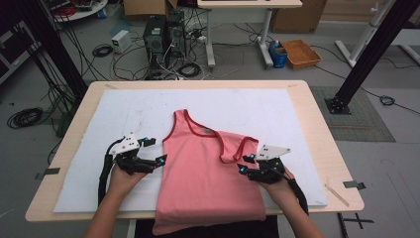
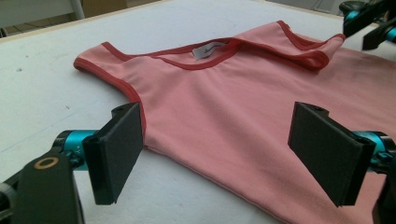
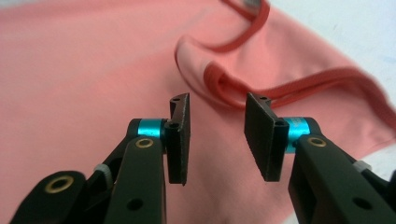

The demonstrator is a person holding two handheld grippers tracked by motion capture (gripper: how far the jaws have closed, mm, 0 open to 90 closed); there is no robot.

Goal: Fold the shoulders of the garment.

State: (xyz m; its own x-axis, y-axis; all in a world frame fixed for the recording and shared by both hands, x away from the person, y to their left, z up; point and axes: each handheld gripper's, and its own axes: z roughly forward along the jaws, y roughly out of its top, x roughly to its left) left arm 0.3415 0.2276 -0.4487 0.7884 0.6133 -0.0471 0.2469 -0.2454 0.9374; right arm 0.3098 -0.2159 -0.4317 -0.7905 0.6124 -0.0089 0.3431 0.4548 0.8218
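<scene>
Both grippers gape empty, left gripper (image 1: 157, 151) and right gripper (image 1: 243, 164) flanking pink tank top (image 1: 203, 178) at table's near edge, ready to fold.

One pink tank top (image 1: 208, 173) lies on one white mat (image 1: 89, 148) covering one wooden table (image 1: 322, 139). Two grippers are in play: the left gripper (image 1: 161, 161) and the right gripper (image 1: 242, 166). On the floor beyond stand one orange basket (image 1: 300, 53) and two computer towers (image 1: 163, 34).

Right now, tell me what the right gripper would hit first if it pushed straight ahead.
Probably the folded-over shoulder strap of the pink tank top: it lies just beyond the open right gripper, in line with the gap, though depth is hard to judge.
</scene>
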